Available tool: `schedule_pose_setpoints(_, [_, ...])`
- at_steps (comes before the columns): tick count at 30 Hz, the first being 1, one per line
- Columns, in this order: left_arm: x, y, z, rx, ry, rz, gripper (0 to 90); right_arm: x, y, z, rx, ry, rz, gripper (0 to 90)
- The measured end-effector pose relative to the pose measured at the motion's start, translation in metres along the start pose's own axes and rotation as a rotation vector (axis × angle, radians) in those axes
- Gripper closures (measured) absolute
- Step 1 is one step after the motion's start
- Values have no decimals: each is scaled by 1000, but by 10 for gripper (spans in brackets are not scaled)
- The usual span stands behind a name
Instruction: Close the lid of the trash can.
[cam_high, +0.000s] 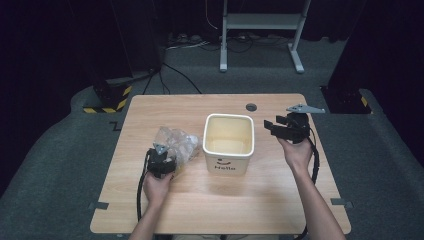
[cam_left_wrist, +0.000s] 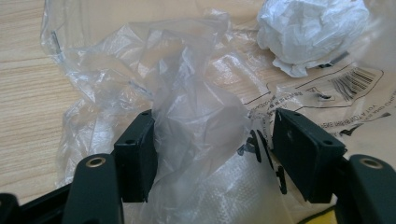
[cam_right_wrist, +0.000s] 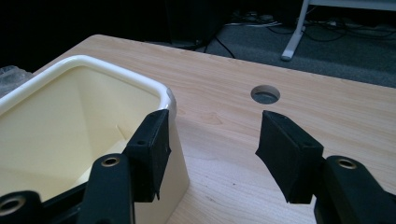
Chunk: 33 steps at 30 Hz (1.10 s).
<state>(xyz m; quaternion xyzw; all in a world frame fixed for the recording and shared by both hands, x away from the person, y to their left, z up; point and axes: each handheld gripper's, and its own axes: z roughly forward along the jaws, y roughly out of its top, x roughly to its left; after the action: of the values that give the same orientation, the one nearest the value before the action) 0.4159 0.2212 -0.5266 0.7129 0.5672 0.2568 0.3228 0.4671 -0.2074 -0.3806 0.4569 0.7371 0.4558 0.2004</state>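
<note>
Clear plastic bag (cam_left_wrist: 196, 116) between open left tool (cam_left_wrist: 212, 156), one bin (cam_high: 229, 142), right tool (cam_right_wrist: 212, 156) open

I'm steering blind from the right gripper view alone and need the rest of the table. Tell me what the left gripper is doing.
Observer: The left gripper sits at a crumpled clear plastic bag, jaws open, with a fold of the bag between them.
Operator: Report what else lies there.
Observer: A white paper wad rests on the plastic, beyond the jaws.
Operator: Place that pile against the bin.
Observer: In the high view it lies just left of the white bin, which reads "Hello" on its front.
Operator: Locate my gripper.
Observer: The right gripper hovers open just right of the bin's rim.
</note>
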Motion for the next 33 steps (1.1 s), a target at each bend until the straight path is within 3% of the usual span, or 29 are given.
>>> schedule_pose_setpoints(19, [0,0,0,0,0,0,345,-3,-11,-13,-5,-18,-18,433])
schedule_pose_setpoints(33, [0,0,0,0,0,0,345,-6,-20,-22,-18,-12,-5,433])
